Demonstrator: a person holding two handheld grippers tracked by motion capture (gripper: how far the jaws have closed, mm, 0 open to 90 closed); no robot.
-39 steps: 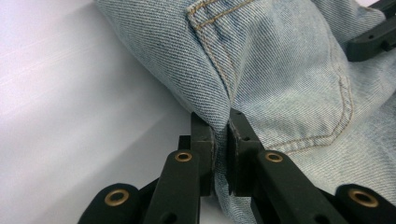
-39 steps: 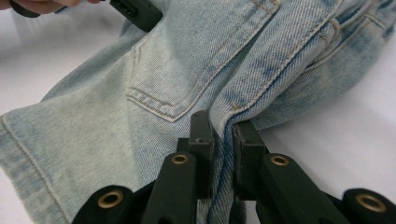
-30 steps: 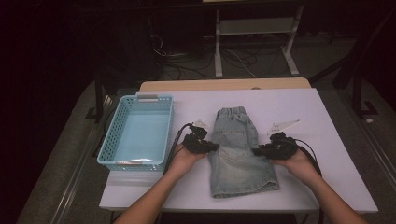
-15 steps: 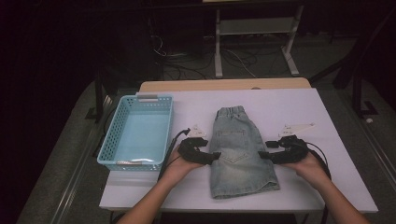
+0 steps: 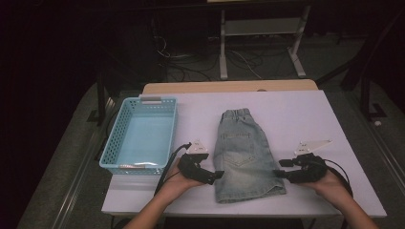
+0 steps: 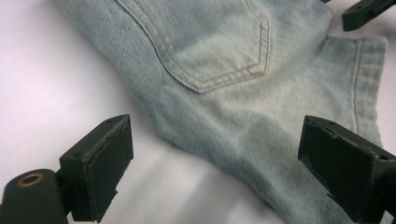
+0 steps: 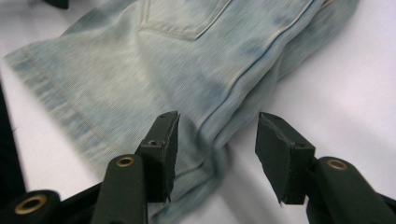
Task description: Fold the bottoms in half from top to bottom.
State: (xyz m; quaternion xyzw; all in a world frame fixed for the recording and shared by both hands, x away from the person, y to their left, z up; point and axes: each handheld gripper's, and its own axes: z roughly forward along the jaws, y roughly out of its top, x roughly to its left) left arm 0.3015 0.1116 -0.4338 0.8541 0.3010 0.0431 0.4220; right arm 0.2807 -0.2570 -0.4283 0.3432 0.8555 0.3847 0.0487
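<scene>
Light-blue denim shorts (image 5: 243, 152) lie flat on the white table (image 5: 296, 119), waistband far, hem near. My left gripper (image 5: 217, 175) lies at their left edge near the hem, my right gripper (image 5: 277, 174) at the right edge. In the left gripper view, my left gripper (image 6: 217, 128) has just been opening; its jaws stand wide apart, with denim (image 6: 224, 60) between them and untouched. In the right gripper view, my right gripper (image 7: 218, 119) has just been closing a little; the folded side edge of the shorts (image 7: 154, 70) runs between its jaws and the pads do not press it.
A light-blue plastic basket (image 5: 173, 133) stands left of the shorts, close to my left hand. A wooden strip runs along the table's far edge (image 5: 229, 87). Bare table lies right of the shorts. The right gripper's jaw (image 6: 364, 11) shows past the hem in the left gripper view.
Both grippers have slid toward the near edge along the shorts' sides, from mid-leg to near the hem. Both sets of jaws have come apart from shut.
</scene>
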